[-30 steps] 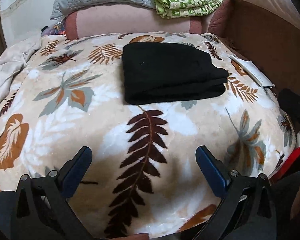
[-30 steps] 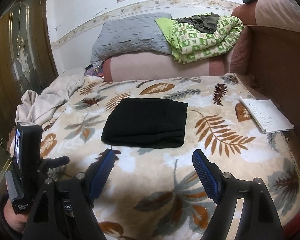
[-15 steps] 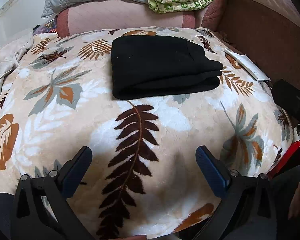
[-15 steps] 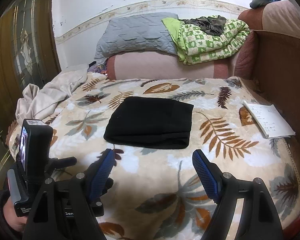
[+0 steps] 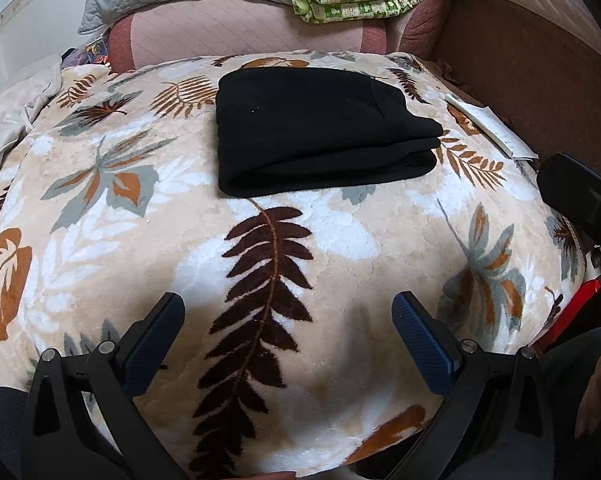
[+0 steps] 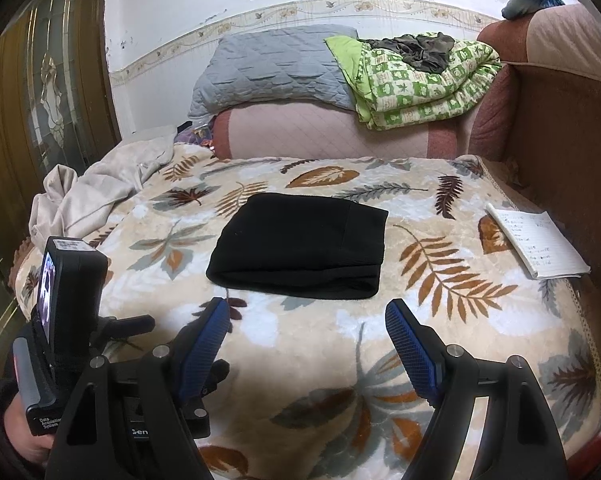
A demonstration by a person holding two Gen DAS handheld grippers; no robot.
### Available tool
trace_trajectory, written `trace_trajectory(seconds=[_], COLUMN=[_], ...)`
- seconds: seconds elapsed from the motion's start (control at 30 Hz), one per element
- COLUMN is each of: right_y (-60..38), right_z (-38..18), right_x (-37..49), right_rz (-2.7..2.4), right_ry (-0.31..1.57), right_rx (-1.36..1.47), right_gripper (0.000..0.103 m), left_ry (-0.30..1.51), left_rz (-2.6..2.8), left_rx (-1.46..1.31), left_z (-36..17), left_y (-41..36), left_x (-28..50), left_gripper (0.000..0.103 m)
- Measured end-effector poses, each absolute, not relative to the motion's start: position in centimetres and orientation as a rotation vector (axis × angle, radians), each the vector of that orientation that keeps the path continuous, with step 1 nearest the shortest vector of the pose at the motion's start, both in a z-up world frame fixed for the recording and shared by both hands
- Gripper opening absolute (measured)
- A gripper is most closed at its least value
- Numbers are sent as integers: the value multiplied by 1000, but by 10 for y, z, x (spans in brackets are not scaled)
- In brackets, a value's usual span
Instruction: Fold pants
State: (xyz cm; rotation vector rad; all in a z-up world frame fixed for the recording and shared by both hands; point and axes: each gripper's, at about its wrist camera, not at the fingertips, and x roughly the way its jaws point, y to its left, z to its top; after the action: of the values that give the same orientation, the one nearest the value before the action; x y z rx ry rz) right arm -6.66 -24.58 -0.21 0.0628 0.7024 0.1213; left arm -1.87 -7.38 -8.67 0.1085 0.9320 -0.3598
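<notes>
The black pants point(image 5: 316, 132) lie folded into a compact rectangle on the leaf-patterned blanket point(image 5: 140, 240); they also show in the right wrist view point(image 6: 300, 252). My left gripper point(image 5: 288, 332) is open and empty, held back from the pants over the near part of the bed. My right gripper point(image 6: 308, 336) is open and empty, just short of the pants' near edge. The left hand-held unit point(image 6: 64, 320) shows at the lower left of the right wrist view.
A notepad point(image 6: 536, 240) lies on the blanket to the right, by the brown sofa side point(image 6: 560, 140). A grey quilt point(image 6: 268, 68) and a green patterned quilt point(image 6: 416, 84) sit on the pink bolster behind. A beige cloth point(image 6: 96, 192) is crumpled at the far left.
Both grippers have drawn back a little and risen slightly. The pants have not moved, and both grippers stay open.
</notes>
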Motion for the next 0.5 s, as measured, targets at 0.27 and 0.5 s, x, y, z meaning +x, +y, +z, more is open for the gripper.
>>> trace_trajectory(seconds=[0.27, 0.5], right_y=[-247, -247], right_z=[-3, -4], right_x=[-64, -62], right_rz=[118, 110], right_ry=[706, 705], right_rx=[57, 65], right_gripper=[81, 81], left_ry=[940, 914], left_rz=[-378, -382], left_rx=[82, 79], left_z=[-88, -86], left_y=[-71, -70], left_x=[-17, -18], left_gripper=[103, 103])
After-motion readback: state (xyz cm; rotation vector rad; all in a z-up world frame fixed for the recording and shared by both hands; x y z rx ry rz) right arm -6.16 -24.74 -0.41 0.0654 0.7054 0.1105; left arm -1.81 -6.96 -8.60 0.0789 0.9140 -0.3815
